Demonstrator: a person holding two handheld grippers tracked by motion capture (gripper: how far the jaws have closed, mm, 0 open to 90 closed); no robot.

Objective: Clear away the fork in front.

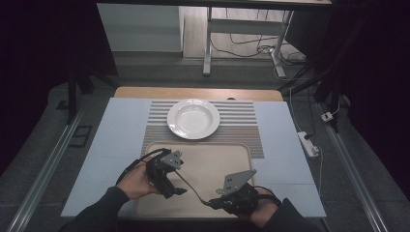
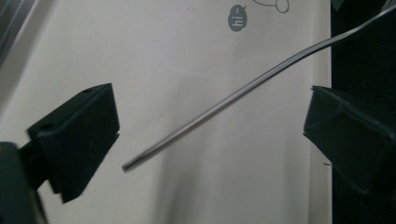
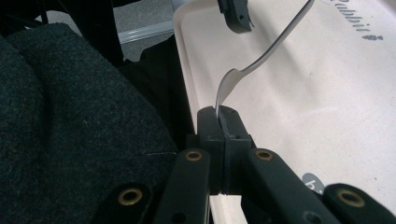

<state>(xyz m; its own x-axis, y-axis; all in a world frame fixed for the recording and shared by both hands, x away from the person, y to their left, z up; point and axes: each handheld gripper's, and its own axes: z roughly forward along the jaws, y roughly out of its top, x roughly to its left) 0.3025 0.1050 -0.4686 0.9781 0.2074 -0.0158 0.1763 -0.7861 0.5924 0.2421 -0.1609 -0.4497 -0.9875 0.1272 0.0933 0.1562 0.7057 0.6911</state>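
Note:
A slim metal utensil (image 1: pixel 193 188) hangs over the beige tray (image 1: pixel 217 159) between my two grippers. My right gripper (image 1: pixel 215 202) is near the tray's front edge and is shut on the utensil's wide head (image 3: pixel 226 88); its jaws (image 3: pixel 223 116) stand pressed together. The handle (image 2: pixel 224 105) runs up and away from there to my left gripper (image 1: pixel 178 180). That gripper (image 2: pixel 215 135) is open, with the handle's free end lying between its fingers (image 2: pixel 84 130) and touching neither. One finger of the left gripper (image 3: pixel 236 16) shows beside the handle in the right gripper view.
A white deep plate (image 1: pixel 174 116) stands on a striped placemat (image 1: pixel 241 116) behind the tray. A pale cover (image 1: pixel 116 140) lies over the table. A power strip (image 1: pixel 308 143) and cables sit off the right edge. A dark sleeve (image 3: pixel 70 116) is close by the right gripper.

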